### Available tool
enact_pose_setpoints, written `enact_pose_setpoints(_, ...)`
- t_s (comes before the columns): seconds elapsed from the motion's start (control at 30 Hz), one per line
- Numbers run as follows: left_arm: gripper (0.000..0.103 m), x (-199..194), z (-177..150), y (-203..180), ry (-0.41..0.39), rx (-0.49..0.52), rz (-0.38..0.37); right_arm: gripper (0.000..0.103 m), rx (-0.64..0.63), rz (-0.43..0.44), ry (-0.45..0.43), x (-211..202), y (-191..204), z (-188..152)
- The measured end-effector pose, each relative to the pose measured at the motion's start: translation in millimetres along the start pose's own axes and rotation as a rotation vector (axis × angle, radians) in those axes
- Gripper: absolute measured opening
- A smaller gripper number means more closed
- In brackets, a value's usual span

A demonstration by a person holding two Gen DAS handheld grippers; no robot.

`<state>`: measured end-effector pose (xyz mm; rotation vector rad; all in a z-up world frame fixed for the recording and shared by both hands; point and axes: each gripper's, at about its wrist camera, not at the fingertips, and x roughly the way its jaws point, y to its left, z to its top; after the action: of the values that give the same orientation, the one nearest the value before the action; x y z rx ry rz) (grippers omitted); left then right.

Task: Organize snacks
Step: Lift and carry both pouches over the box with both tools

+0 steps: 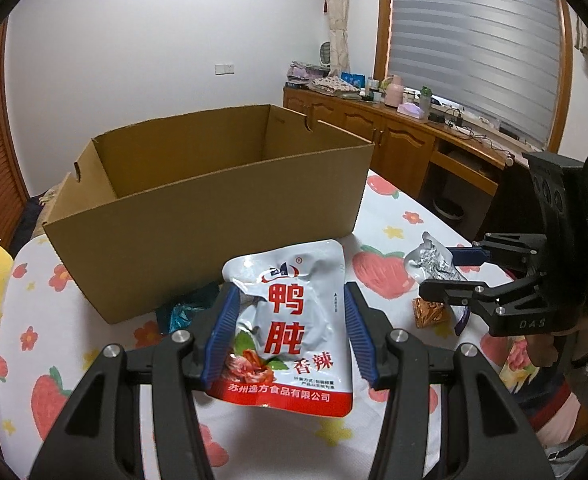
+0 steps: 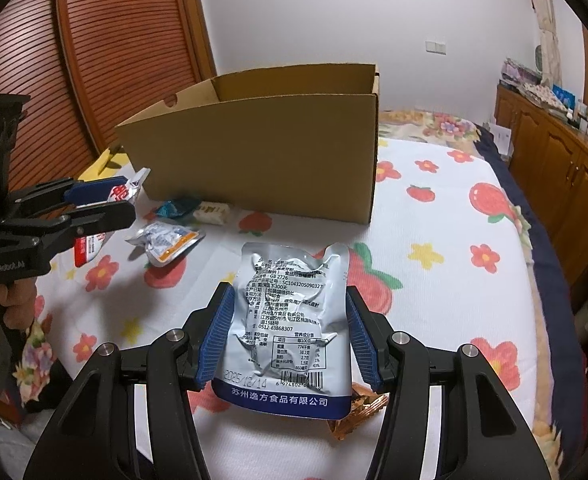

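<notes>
We hold two pouches: left gripper (image 1: 289,332) clamps red pouch (image 1: 289,328), right gripper (image 2: 287,336) clamps silver pouch (image 2: 289,320). Box (image 1: 197,216) at 12 looks empty; loose snacks remain at 10.

Orange-brown wrapper (image 2: 358,412) mostly hidden beneath the silver pouch (image 2: 289,320).

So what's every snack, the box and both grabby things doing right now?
Left gripper: jaws shut on red-lettered pouch, lifted.
Right gripper: jaws shut on silver pouch.
Cardboard box: open-topped, upright on the bedsheet.
Teal candy: loose beside the box.
Orange wrapper: lying under the silver pouch.
</notes>
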<state>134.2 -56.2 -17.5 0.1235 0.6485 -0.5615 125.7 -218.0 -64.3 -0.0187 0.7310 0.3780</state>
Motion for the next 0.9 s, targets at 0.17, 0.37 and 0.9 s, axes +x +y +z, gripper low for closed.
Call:
enact_pose_setpoints(0.17, 0.051, -8.2, 6.9, 5.3, -0.029, -0.009, 0.010, 0.056, -0.010, -0.003, -0.011, -2.7, 3.0, 5.5)
enact_pose_setpoints(0.37, 0.051, -20.4, 23.0, 17.1, -0.074, -0.023, 0.025, 0.056, -0.034, 0.001, -0.040, -8.0, 8.2, 23.0)
enact_pose_setpoints(0.9, 0.052, -46.7, 89.5, 54.5, -0.184, -0.051, 0.042, 0.056, -0.176, -0.019, -0.188, -27.0, 42.8, 110.8)
